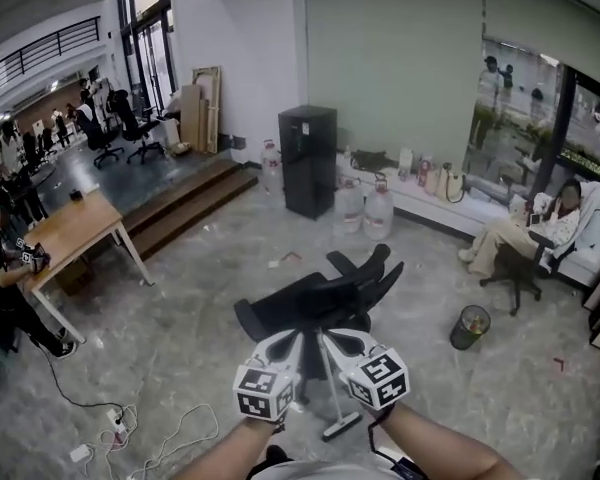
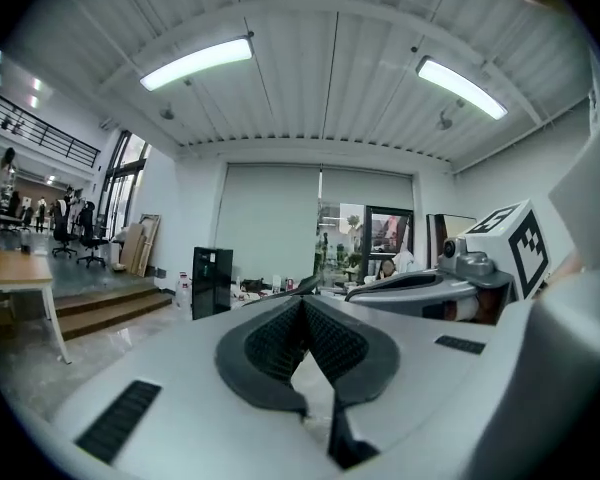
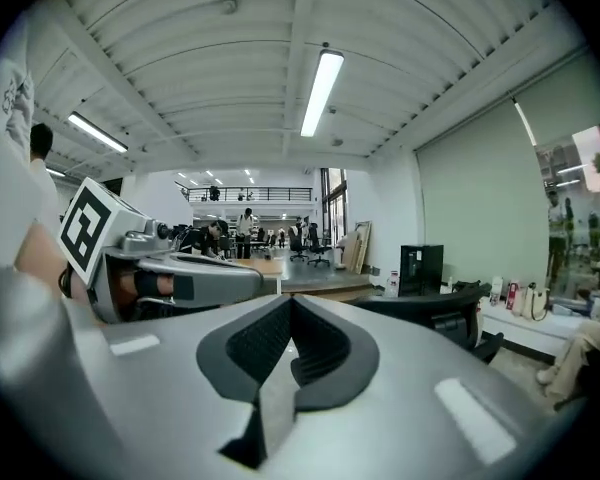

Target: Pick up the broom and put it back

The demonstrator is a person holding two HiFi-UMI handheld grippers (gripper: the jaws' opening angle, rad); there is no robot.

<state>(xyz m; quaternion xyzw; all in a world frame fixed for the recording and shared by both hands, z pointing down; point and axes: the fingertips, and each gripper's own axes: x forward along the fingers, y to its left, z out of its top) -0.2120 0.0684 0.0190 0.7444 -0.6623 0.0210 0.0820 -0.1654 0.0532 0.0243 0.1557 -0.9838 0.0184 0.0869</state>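
The broom (image 1: 334, 400) lies on the grey floor below my hands, its thin handle running away from me and its flat head (image 1: 341, 428) nearest me. No gripper touches it. Both grippers are held up side by side, pointing forward almost level. The left gripper (image 1: 298, 336) has its dark ribbed pads (image 2: 280, 340) pressed together with nothing between them. The right gripper (image 1: 324, 335) is likewise shut and empty, its pads (image 3: 265, 343) meeting in a point. Each gripper view shows the other gripper's marker cube alongside.
A black office chair (image 1: 320, 303) lies tipped over on the floor just beyond the grippers. A round waste bin (image 1: 470, 326) stands to the right, near a seated person (image 1: 525, 233). A wooden table (image 1: 75, 228) is at left, with cables (image 1: 115, 423) on the floor. A black cabinet (image 1: 307, 158) and water bottles (image 1: 365, 208) stand at the back.
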